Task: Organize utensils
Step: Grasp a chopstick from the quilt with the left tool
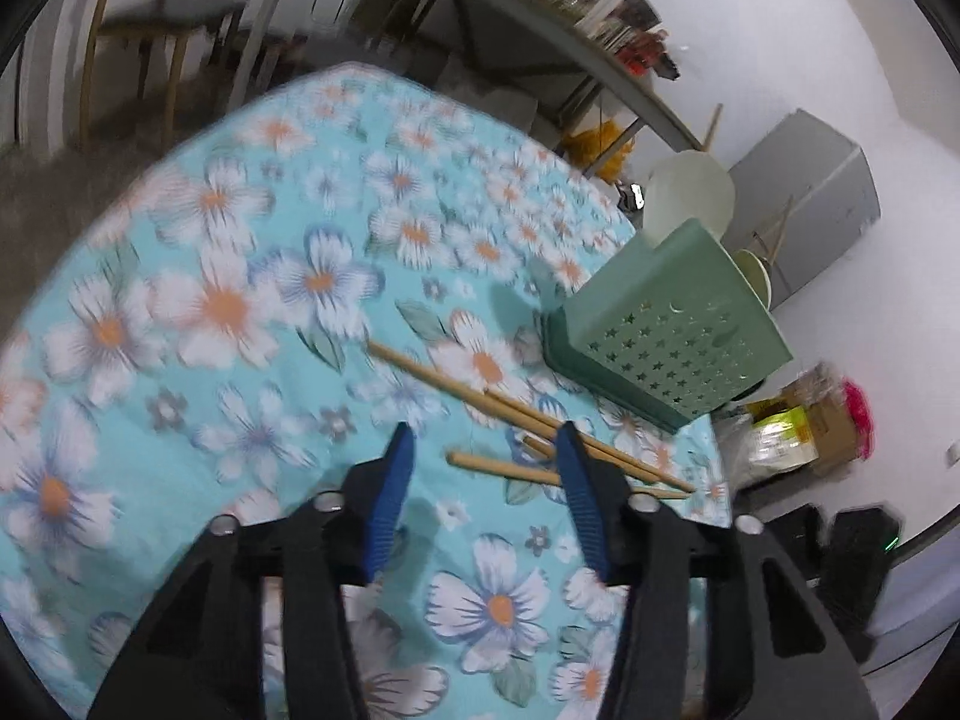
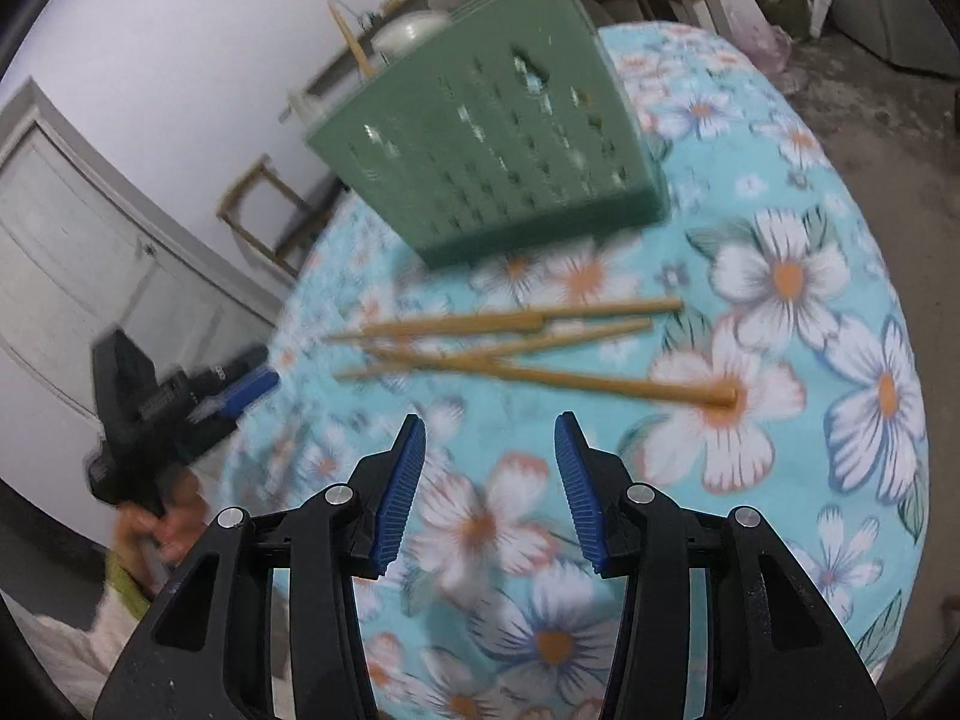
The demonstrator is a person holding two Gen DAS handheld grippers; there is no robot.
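mostly blurred, both views smear the wooden chopsticks into a loose crossed heap on the floral tabletop, just in front of the green perforated basket, whose inside is hidden. open cloth lies all around the heap. the right claw hangs tilted down short of the chopsticks, jaws apart, empty. the left claw tilts down over the heap, jaws apart, one fingertip overlapping a stick.

chopsticks: tan wooden sticks, matt
basket: green perforated plastic holder, smooth
tablecloth: turquoise floral cloth, matt
finger pads: blue ribbed, black plastic arms
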